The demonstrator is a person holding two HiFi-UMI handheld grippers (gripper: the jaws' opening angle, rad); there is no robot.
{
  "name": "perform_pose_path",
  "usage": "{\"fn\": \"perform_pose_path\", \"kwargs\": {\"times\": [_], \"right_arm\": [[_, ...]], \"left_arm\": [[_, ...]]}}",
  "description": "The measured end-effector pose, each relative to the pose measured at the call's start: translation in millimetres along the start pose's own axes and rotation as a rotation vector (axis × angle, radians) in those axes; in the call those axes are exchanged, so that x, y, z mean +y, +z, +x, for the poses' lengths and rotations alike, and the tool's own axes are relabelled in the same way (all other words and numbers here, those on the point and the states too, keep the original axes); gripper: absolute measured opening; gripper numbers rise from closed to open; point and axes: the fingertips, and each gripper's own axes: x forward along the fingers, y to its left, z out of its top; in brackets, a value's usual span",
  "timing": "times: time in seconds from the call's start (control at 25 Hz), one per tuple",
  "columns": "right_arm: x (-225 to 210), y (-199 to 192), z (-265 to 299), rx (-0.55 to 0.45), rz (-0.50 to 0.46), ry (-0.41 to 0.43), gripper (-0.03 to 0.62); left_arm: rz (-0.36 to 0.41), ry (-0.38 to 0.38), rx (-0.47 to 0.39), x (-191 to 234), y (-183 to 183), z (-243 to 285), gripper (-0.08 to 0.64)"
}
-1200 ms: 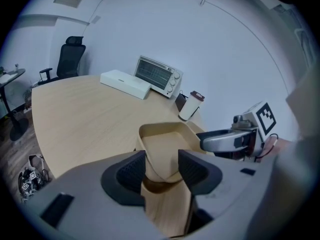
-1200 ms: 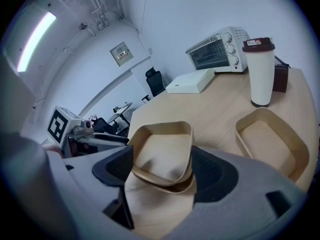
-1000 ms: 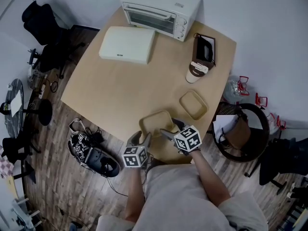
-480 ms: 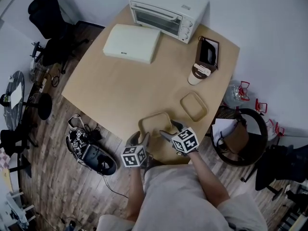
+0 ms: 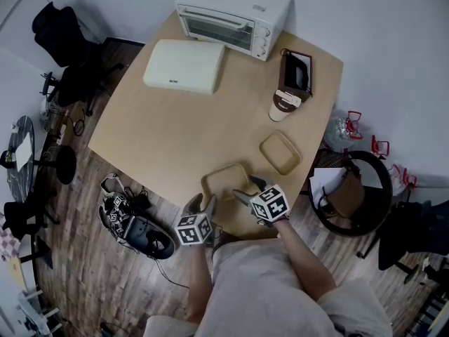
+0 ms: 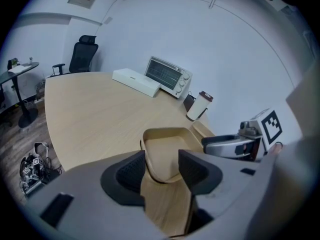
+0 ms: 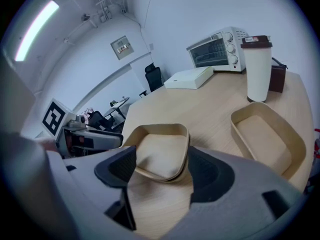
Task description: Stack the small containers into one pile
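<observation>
- Overhead, in the head view, the near container (image 5: 226,180) sits on the table (image 5: 161,132) close to its front edge. The left gripper (image 5: 202,203) and right gripper (image 5: 247,190) meet it from the person's side. The second container (image 5: 280,152) lies apart, further right, short of the cup (image 5: 283,106).
- From the left gripper view, the left gripper (image 6: 162,166) has its jaws spread to either side of the near container's (image 6: 165,146) closest corner. The wall stands between the pads, and I see no squeeze on it.
- From the right gripper view, the right gripper (image 7: 162,168) likewise stands wide open around another corner of the near container (image 7: 160,151). The rim there looks doubled, perhaps two shells already nested. The second container (image 7: 267,134) rests empty to the right.
- Handling, as I judge it: these look like thin, light pulp trays, stiff enough to lift but easy to crush or tip. A gentle pinch across one upright wall near a corner should serve, and the tray must be kept level so it drops squarely into its mate.
</observation>
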Motion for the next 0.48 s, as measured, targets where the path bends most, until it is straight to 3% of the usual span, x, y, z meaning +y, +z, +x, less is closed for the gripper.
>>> {"fn": "perform_pose_path", "kwargs": {"times": [0.28, 0.48], "right_arm": [[-40, -6, -29, -0.062, 0.132, -0.096, 0.325], [-73, -15, -56, -0.121, 0.248, -0.195, 0.325]], "left_arm": [[0.027, -0.001, -0.024, 4, 20, 1, 0.202], [0.094, -0.078, -0.025, -24, 42, 18, 0.202]]}}
